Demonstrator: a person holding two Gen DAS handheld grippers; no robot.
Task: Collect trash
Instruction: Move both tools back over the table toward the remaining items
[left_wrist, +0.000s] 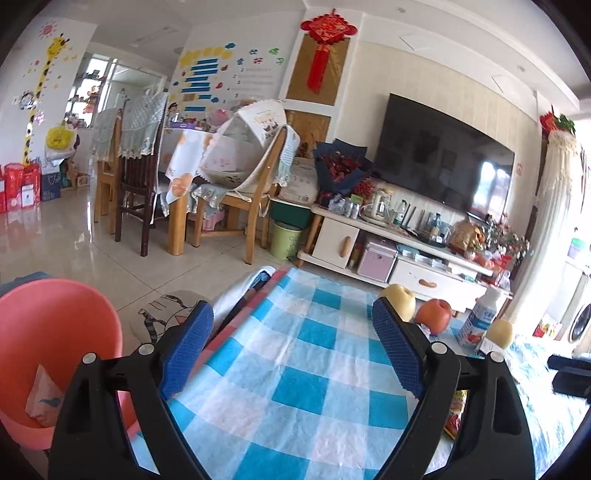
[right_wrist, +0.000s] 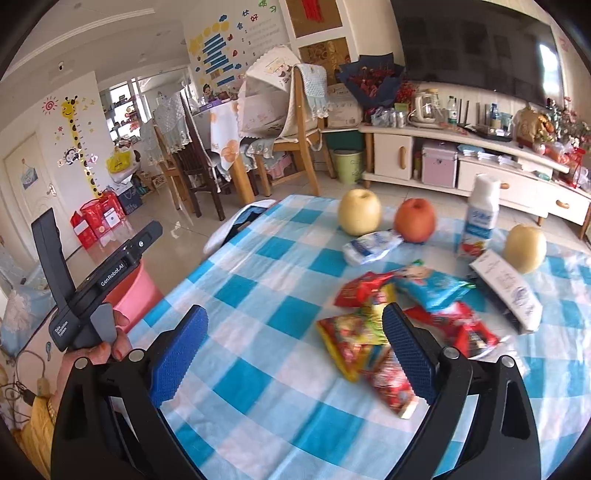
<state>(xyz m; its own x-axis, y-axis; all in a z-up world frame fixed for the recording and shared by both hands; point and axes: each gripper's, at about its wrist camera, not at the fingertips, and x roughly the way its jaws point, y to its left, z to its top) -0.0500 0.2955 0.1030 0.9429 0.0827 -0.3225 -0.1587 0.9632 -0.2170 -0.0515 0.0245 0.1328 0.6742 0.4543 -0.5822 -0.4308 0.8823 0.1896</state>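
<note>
Two claws hang over the bench (left_wrist: 295, 369), both spread wide with nothing between their blue ribbed pads. Just left of the left claw (left_wrist: 291, 325) and lower than the bench edge stands a smooth pink plastic bin (left_wrist: 55, 332), round-walled; one crumpled pale wrapper (left_wrist: 42, 398) lies in its bottom. From the right-hand view the same bin (right_wrist: 133, 291) peeps out behind the left hand (right_wrist: 96, 350), which grips its black handle well to the left of the right claw (right_wrist: 293, 332).

The bench wears a thin checked cloth of blue and white squares, slightly creased. The trash lies mostly ahead of the right claw and around its right finger: a loose heap of glossy snack packets (right_wrist: 369, 332), red and yellow, partly blurred, with a blue packet (right_wrist: 432, 286) at the heap's far side. Further ahead sits a crinkled white-and-blue packet (right_wrist: 371, 243), and to the right a flat white box (right_wrist: 509, 288) lies tilted.

Beyond them stand a pale yellow apple (right_wrist: 360, 212), a red apple (right_wrist: 415, 219), an upright white bottle (right_wrist: 480, 218) and a second yellow fruit (right_wrist: 526, 247) at the far right
</note>
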